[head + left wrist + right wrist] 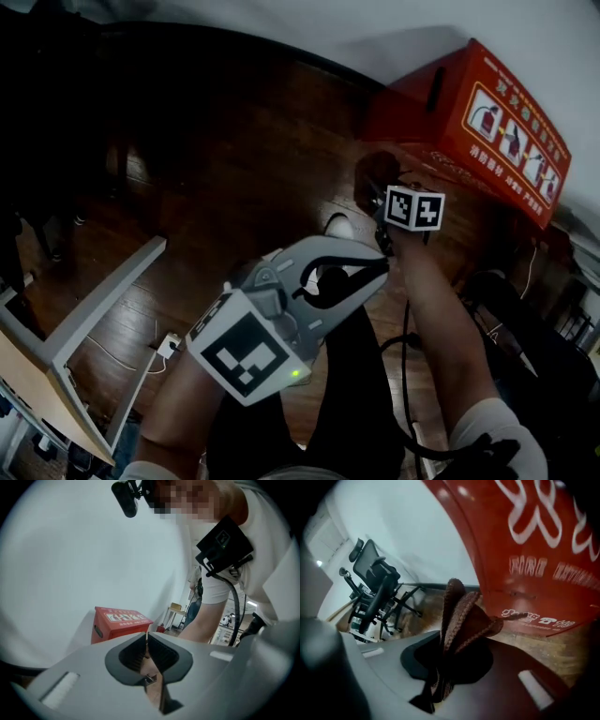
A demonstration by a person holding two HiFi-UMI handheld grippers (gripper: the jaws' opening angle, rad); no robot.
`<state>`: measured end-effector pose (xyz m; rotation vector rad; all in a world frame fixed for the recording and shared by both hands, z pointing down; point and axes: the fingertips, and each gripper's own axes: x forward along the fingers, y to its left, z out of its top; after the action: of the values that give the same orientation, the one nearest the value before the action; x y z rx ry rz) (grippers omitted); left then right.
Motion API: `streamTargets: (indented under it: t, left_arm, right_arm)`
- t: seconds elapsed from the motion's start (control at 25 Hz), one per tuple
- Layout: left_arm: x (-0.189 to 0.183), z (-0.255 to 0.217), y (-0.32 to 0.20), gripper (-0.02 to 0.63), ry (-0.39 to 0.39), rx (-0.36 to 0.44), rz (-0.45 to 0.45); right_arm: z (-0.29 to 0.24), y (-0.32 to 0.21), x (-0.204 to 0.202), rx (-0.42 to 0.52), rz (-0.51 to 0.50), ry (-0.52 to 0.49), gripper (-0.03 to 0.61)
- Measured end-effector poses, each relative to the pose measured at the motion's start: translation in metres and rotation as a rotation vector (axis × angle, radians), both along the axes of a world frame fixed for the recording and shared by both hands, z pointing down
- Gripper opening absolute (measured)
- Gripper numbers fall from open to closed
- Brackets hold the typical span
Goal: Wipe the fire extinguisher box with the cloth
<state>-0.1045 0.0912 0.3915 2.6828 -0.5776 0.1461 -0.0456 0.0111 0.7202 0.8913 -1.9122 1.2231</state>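
Note:
The red fire extinguisher box [487, 122] stands on the wooden floor against the white wall, at the upper right of the head view. My right gripper [386, 208] is shut on a brown cloth [375, 172] and holds it close to the box's lower left corner. In the right gripper view the bunched cloth [459, 616] sticks up from the right gripper [450, 651], with the box's printed face [525, 541] just beyond it; I cannot tell whether they touch. My left gripper [378, 268] hangs nearer to me, shut and holding nothing. It [147, 638] points towards the box [119, 623].
A desk with white legs [80, 337] stands at the left, with a white plug and cable [167, 346] on the floor beside it. A black office chair [370, 583] stands by the wall. Dark chair parts and cables [525, 319] crowd the right side.

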Motion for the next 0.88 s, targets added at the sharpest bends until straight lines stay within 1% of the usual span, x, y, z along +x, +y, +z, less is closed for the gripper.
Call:
streamTargets:
  t: [0.12, 0.24, 0.32, 0.4, 0.52, 0.6, 0.64, 0.68, 0.72, 0.76, 0.8, 0.88]
  left_arm:
    - [-0.012, -0.043, 0.006, 0.012, 0.013, 0.034, 0.002]
    - [-0.032, -0.085, 0.012, 0.012, 0.02, 0.077, -0.01]
    - [-0.047, -0.108, 0.014, 0.012, 0.01, 0.107, -0.017]
    - [-0.06, -0.126, 0.012, 0.012, 0.004, 0.138, -0.03]
    - [-0.074, -0.147, 0.005, 0.012, 0.013, 0.177, -0.057]
    - [-0.079, -0.149, -0.002, 0.012, 0.015, 0.179, -0.065]
    - [-0.081, -0.147, -0.008, 0.012, 0.014, 0.177, -0.068]
    - [-0.083, -0.142, -0.015, 0.012, 0.011, 0.177, -0.071]
    - [-0.087, -0.138, -0.023, 0.012, 0.004, 0.175, -0.075]
    - [-0.091, -0.135, -0.032, 0.012, -0.003, 0.168, -0.084]
    - [-0.095, -0.136, -0.042, 0.012, -0.009, 0.158, -0.099]
    - [-0.106, -0.141, -0.065, 0.012, -0.016, 0.151, -0.134]
  right_arm:
    - [-0.077, 0.01, -0.019, 0.023, -0.02, -0.033, 0.051]
    - [-0.154, 0.009, -0.036, 0.06, -0.086, -0.045, 0.051]
    - [-0.197, 0.001, -0.044, 0.088, -0.149, -0.027, 0.051]
    - [-0.235, -0.021, -0.049, 0.126, -0.199, 0.01, 0.051]
    - [-0.277, -0.067, -0.05, 0.179, -0.258, 0.084, 0.051]
    - [-0.288, -0.094, -0.055, 0.173, -0.32, 0.111, 0.051]
    - [-0.288, -0.105, -0.059, 0.161, -0.372, 0.127, 0.051]
    - [-0.284, -0.116, -0.064, 0.149, -0.444, 0.147, 0.051]
    - [-0.279, -0.123, -0.071, 0.137, -0.542, 0.169, 0.051]
    - [-0.275, -0.128, -0.079, 0.126, -0.672, 0.192, 0.051]
    - [-0.274, -0.128, -0.087, 0.116, -0.832, 0.215, 0.051]
    - [-0.276, -0.122, -0.098, 0.086, -1.198, 0.256, 0.051]
